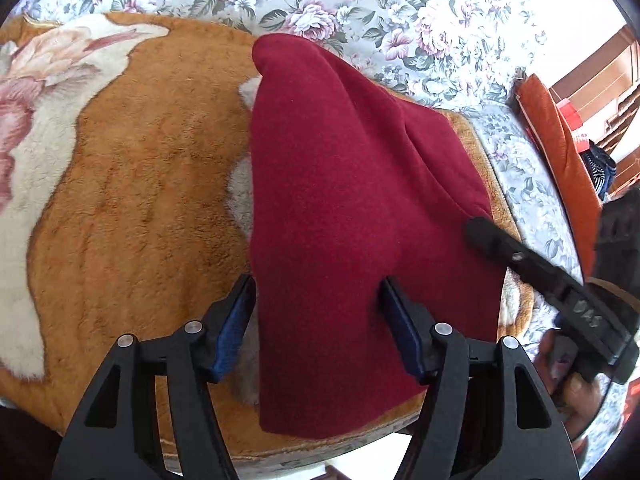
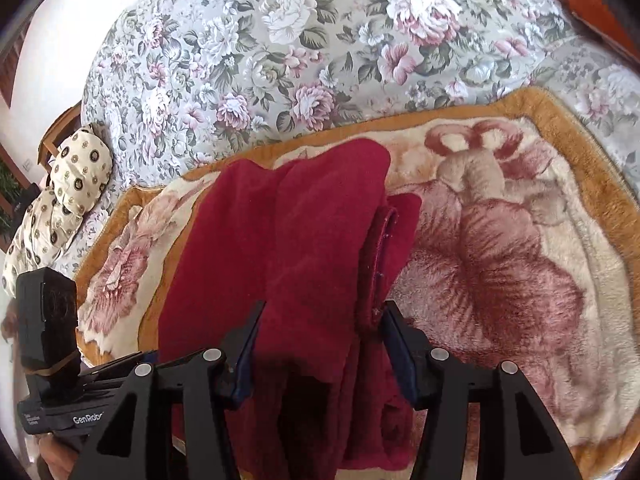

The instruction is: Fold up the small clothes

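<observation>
A dark red fleece garment (image 1: 340, 208) lies folded lengthwise on an orange plush blanket (image 1: 140, 184). My left gripper (image 1: 318, 300) is open, its jaws wide apart over the garment's near end, the cloth lying between them. In the right wrist view the same garment (image 2: 288, 248) lies in layered folds with a hemmed edge on its right. My right gripper (image 2: 322, 332) is open, straddling the garment's near part. The right gripper's body also shows in the left wrist view (image 1: 532, 272), at the garment's right edge.
The blanket (image 2: 520, 240) has a pink flower print and lies on a floral bedsheet (image 2: 280, 60). A patterned cream pillow (image 2: 76, 176) sits at far left. An orange cushion (image 1: 560, 152) lies at the bed's right side. The left gripper's body (image 2: 52, 320) stands at the left.
</observation>
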`<state>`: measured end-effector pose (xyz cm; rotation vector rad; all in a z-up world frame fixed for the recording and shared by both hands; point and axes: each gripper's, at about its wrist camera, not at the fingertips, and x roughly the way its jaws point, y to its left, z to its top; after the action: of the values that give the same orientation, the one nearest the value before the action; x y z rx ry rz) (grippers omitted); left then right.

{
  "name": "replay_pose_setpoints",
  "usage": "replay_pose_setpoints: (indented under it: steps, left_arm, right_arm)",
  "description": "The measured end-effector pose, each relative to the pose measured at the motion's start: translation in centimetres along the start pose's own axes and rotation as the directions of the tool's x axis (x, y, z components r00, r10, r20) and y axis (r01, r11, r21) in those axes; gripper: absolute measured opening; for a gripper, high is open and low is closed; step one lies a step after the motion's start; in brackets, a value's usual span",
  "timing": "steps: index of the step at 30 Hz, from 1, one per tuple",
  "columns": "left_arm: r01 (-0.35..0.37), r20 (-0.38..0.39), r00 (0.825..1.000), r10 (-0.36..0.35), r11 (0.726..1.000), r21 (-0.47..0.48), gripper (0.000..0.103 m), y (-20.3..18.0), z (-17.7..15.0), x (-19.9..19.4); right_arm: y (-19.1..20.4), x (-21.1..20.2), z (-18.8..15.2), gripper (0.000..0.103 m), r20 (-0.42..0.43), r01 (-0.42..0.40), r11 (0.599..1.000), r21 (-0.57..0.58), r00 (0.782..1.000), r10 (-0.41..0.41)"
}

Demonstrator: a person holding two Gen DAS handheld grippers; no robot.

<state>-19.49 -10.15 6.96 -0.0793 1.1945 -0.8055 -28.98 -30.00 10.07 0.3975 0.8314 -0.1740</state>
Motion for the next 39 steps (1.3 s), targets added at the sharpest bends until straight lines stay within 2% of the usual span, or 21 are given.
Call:
replay_pose_setpoints:
  steps: [4,8,11,13,19,24,28,32,35,36,39]
  left_arm:
    - [-0.063,0.062,0.996,0.061,0.998,0.024,0.065,-0.1,-0.5,-1.4]
    - [-0.112,0.095,0.990,0.107,0.993,0.049,0.065,-0.3,-0.8,-1.5]
    - [-0.140,0.115,0.985,0.130,0.987,0.084,0.066,-0.3,-1.1,-1.2]
    - [-0.145,0.116,0.984,0.134,0.986,0.089,0.074,-0.2,-1.3,-0.8]
    - [-0.139,0.118,0.985,0.127,0.985,0.098,0.075,-0.1,-1.3,-0.9]
    - [-0.137,0.134,0.983,0.124,0.986,0.094,0.075,0.1,-1.2,-1.3]
    - [-0.130,0.132,0.984,0.117,0.987,0.094,0.075,0.2,-1.2,-1.2]
    - [-0.139,0.139,0.983,0.123,0.984,0.114,0.075,0.0,-1.3,-1.1]
    - [-0.132,0.135,0.984,0.116,0.984,0.117,0.075,0.1,-1.2,-0.9]
    - [-0.126,0.133,0.985,0.110,0.985,0.119,0.075,0.1,-1.2,-0.9]
    - [-0.141,0.150,0.982,0.119,0.980,0.142,0.075,-0.1,-1.4,-1.0]
  right_arm:
    - [0.9,-2.2,0.2,0.052,0.080,-0.057,0.998,0.001,0.995,0.056]
    - [2.4,-1.4,0.0,0.045,0.057,-0.077,0.997,-0.029,0.995,0.079]
    - [2.9,0.5,-0.9,0.044,0.008,-0.030,0.999,-0.042,1.000,0.030]
    - [2.6,2.1,-1.5,0.044,-0.044,0.021,0.998,-0.053,0.999,-0.024]
    - [4.6,1.7,-1.7,0.044,-0.041,0.157,0.978,-0.134,0.986,-0.164]
    - [6.3,-1.5,-0.7,0.044,0.004,0.132,0.985,-0.114,0.991,-0.133]
    - [8.3,-2.5,-0.1,0.044,0.034,0.062,0.990,-0.125,0.998,-0.058]
    - [9.1,-0.6,-0.3,0.044,0.006,0.029,0.991,-0.134,1.000,-0.029]
    - [7.4,2.5,-0.9,0.044,-0.060,0.147,0.980,-0.133,0.986,-0.156]
    - [6.4,3.2,-1.1,0.041,-0.079,0.149,0.983,-0.110,0.984,-0.158]
    - [4.8,3.3,-1.2,0.040,-0.079,0.079,0.996,-0.050,0.993,-0.083]
